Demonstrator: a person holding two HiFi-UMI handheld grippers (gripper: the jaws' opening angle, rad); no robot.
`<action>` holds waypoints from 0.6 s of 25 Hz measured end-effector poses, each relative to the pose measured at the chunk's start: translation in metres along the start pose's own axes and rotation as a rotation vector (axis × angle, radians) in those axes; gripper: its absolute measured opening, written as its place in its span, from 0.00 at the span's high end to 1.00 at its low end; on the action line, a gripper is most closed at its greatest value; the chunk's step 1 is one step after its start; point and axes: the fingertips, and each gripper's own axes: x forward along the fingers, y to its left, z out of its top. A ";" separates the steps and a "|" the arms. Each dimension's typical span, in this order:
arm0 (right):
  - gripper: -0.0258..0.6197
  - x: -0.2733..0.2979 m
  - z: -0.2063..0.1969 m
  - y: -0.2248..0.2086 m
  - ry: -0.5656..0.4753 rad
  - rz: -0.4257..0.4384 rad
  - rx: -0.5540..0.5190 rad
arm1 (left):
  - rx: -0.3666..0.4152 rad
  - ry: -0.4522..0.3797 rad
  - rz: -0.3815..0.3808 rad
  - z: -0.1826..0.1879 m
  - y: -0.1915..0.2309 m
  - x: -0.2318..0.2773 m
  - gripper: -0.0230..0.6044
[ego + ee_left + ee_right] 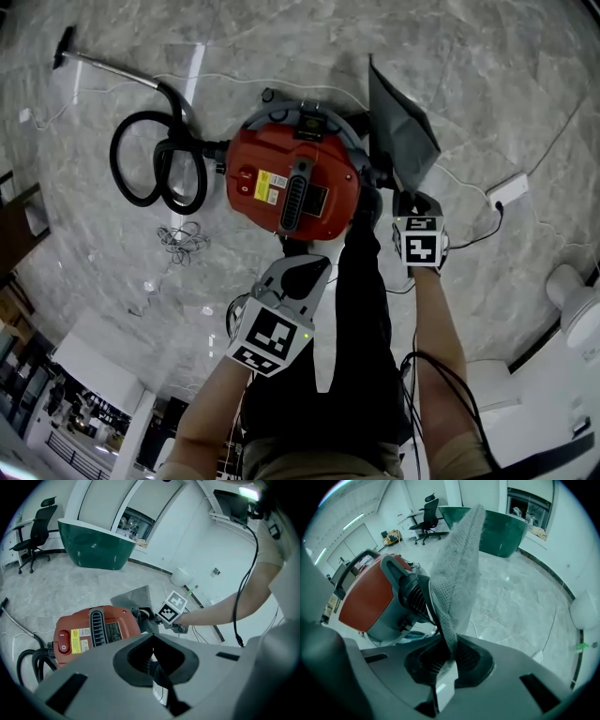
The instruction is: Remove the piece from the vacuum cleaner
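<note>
At the vacuum's outlet, the grey bag (457, 569) stands up beside the ribbed collar. My right claw (449, 657) is pinched tight on the bag's lower edge, and the cloth runs straight up out of the jaws. I judge this to be the pull-off step: the bag is gripped but seems not yet free of the collar. Next I need a steady pull away from the red vacuum (291, 178), in line with the collar, so the cloth neither tears nor slips. My left claw (152, 641) has its jaws together on nothing, just beside the vacuum's near edge, and it may have to brace the body. The hose (155, 159) lies coiled on the side opposite the bag.
</note>
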 end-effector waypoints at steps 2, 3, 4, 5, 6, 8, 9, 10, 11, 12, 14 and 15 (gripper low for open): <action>0.93 -0.001 0.000 0.000 0.004 -0.006 -0.052 | -0.001 0.003 0.003 -0.001 0.001 -0.002 0.96; 0.93 -0.001 0.000 -0.001 0.006 -0.006 -0.080 | -0.002 0.004 0.004 0.000 0.001 -0.002 0.96; 0.93 -0.001 0.001 -0.003 0.006 -0.008 -0.106 | -0.005 0.002 0.005 0.000 0.001 -0.002 0.96; 0.93 -0.001 0.003 -0.006 0.004 -0.014 -0.130 | -0.010 -0.001 0.005 0.001 0.001 -0.002 0.96; 0.93 -0.001 0.004 -0.010 0.002 -0.022 -0.149 | -0.014 -0.006 0.004 0.001 0.001 -0.002 0.96; 0.93 -0.001 0.008 -0.017 0.001 -0.039 -0.176 | -0.022 -0.012 0.003 0.001 0.000 -0.001 0.96; 0.93 -0.001 0.009 -0.019 0.004 -0.042 -0.192 | -0.025 -0.014 0.002 0.001 0.000 0.000 0.96; 0.93 0.000 0.010 -0.019 0.007 -0.041 -0.213 | -0.026 -0.015 0.002 0.000 -0.001 0.001 0.96; 0.93 0.000 0.010 -0.018 0.009 -0.036 -0.233 | -0.027 -0.014 0.001 -0.001 -0.002 0.002 0.96; 0.93 -0.001 0.011 -0.018 0.008 -0.030 -0.248 | -0.028 -0.013 0.000 -0.002 -0.004 0.003 0.96; 0.93 -0.002 0.012 -0.022 0.009 -0.032 -0.248 | -0.026 -0.014 -0.005 0.000 -0.006 0.005 0.96; 0.93 -0.001 0.011 -0.028 0.015 -0.044 -0.226 | -0.024 -0.015 -0.006 0.002 -0.007 0.006 0.96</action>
